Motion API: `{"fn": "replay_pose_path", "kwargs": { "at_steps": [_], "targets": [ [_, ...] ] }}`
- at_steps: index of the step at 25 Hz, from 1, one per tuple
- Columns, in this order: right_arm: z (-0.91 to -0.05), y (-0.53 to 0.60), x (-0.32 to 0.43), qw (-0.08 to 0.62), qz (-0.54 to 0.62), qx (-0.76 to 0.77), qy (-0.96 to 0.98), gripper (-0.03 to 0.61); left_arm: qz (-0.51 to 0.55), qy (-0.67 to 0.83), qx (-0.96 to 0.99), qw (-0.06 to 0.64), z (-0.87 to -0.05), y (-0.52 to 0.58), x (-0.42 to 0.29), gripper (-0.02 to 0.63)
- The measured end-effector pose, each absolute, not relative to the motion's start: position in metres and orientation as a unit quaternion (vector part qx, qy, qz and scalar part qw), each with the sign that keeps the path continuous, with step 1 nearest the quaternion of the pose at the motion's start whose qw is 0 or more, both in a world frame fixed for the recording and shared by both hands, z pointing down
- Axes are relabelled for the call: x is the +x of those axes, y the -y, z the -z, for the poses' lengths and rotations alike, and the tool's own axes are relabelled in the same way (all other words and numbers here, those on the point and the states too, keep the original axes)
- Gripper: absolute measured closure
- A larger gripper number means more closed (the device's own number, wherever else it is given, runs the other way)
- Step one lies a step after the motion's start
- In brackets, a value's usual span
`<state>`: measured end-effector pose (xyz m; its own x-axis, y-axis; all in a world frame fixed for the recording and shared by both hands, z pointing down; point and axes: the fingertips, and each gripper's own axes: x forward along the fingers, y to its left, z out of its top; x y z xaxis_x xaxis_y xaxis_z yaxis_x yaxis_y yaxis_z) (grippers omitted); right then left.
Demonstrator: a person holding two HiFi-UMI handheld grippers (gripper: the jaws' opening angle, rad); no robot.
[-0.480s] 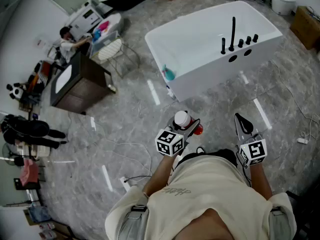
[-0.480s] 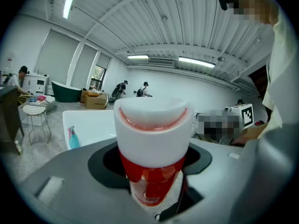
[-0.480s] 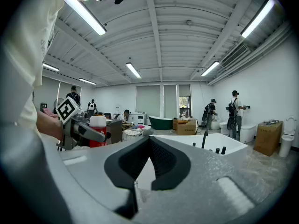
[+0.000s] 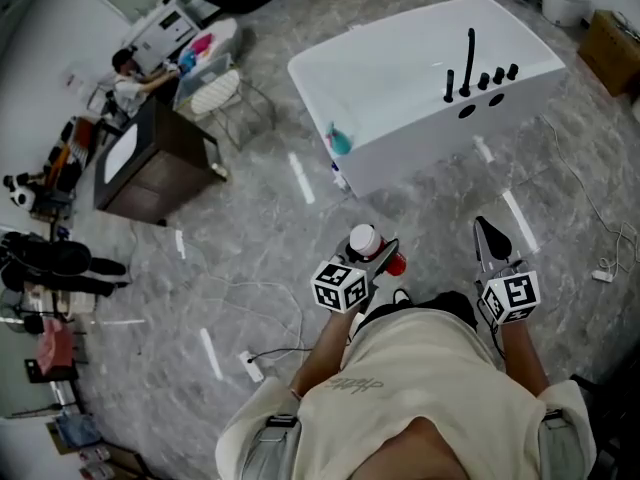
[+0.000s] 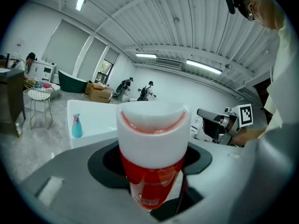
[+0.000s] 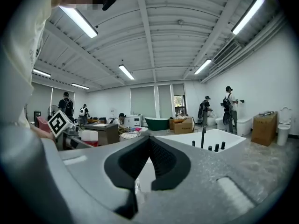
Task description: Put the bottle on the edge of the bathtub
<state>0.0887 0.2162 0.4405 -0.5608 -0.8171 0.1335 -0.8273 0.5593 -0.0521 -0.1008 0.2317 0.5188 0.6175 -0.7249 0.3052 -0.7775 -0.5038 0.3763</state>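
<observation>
Left gripper (image 4: 377, 253) is clamped on the bottle (image 5: 152, 146), its jaws spread wide around the body, while the right gripper (image 4: 486, 235) is closed with its dark ribbed pads meeting at the tips and nothing between them. Each gripper is grey moulded plastic with black pads and carries a white cube printed with black square markers (image 4: 340, 286). The bottle is a round cylinder with a translucent red body (image 5: 150, 183) and a broad, smooth white cap (image 5: 152, 127); the head view shows the cap facing up. It sits between the left jaws in front of the person's torso, over the grey marbled floor (image 4: 250, 228), with the right gripper well apart on its right. The bathtub (image 4: 420, 146) is a glossy white rectangular shell with rounded corners, well apart from the bottle and ahead of both grippers. Slim black faucet fittings (image 4: 468, 63) stand on its far edge, and a teal spray bottle (image 4: 339, 142) stands at its near corner.
</observation>
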Motion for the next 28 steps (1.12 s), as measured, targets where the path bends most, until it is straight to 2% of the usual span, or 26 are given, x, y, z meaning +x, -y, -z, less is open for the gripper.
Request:
{"fn": "replay_pose_path", "kwargs": {
  "at_steps": [14, 28],
  "targets": [
    [-0.474, -0.196, 0.083, 0.083, -0.1, 0.465, 0.876, 0.577, -0.098, 0.426, 0.852, 0.288, -0.56, -0.213, -0.107, 0.31],
    [-0.465, -0.033, 0.091, 0.03, -0.097, 0.468, 0.878, 0.577, -0.13, 0.424, 0.861, 0.248, -0.518, -0.06, -0.098, 0.31]
  ]
}}
